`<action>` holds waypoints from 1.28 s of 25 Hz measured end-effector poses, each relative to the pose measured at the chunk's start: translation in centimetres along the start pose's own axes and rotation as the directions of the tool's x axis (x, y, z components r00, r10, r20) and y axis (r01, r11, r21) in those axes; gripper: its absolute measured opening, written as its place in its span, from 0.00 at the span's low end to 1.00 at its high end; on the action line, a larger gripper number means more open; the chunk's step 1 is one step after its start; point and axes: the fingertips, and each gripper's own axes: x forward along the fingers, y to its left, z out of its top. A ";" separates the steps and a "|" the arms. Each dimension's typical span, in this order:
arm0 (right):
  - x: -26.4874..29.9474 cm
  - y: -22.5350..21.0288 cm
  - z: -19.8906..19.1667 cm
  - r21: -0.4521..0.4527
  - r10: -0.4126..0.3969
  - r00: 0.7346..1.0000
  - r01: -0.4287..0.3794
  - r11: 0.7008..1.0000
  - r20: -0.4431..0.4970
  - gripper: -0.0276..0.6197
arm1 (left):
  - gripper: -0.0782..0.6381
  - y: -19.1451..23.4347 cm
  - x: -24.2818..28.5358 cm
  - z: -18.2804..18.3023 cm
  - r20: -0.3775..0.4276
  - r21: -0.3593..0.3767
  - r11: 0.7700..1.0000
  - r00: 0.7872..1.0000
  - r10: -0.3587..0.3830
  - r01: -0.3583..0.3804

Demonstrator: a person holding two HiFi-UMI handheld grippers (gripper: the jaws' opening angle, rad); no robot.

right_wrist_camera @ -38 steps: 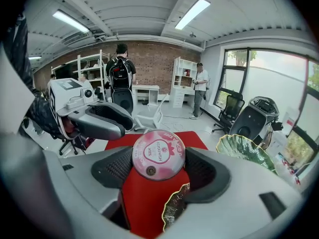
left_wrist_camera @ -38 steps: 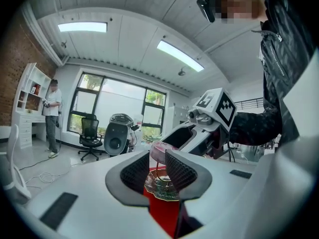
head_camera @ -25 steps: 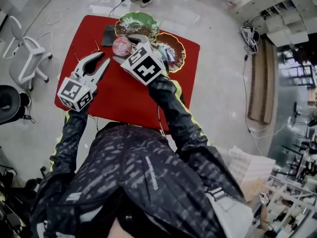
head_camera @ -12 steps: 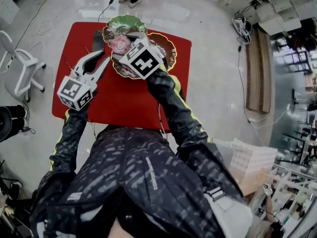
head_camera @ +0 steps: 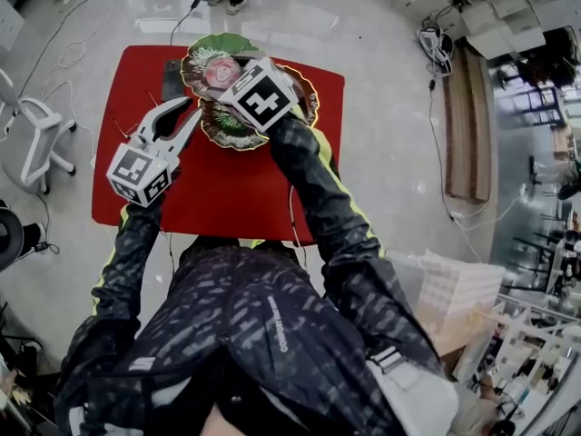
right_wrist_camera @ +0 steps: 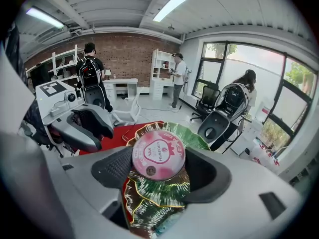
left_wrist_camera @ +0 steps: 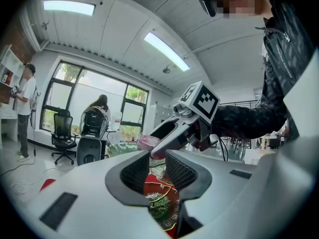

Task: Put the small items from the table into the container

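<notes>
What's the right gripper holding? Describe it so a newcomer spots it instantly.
Start at the red table, then its far edge, where green gold-rimmed dishes overlap. Above them the right gripper clamps a small round pink-lidded tub, the only pink thing there.

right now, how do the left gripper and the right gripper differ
The left gripper stands open and empty; the right gripper is shut on a round pink-lidded cup. The left hangs over the red tablecloth; the right over the green gold-rimmed plates. Both carry a marker cube.
</notes>
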 end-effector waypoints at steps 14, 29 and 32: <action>2.3 -2.2 0.5 0.015 0.017 0.999 -0.017 1.000 -0.028 0.54 | 0.23 0.8 0.0 -1.3 -0.010 -0.034 0.999 1.000 -0.003 0.003; 3.6 -1.8 1.2 -0.029 -0.007 1.000 0.007 1.000 -0.011 0.54 | 0.23 1.3 -0.8 -1.1 0.002 -0.036 0.999 1.000 0.004 -0.004; 2.8 -1.5 1.5 -0.040 -0.028 1.000 0.028 0.999 0.002 0.54 | 0.23 1.3 -1.0 -0.8 0.007 -0.033 0.999 1.000 0.007 -0.006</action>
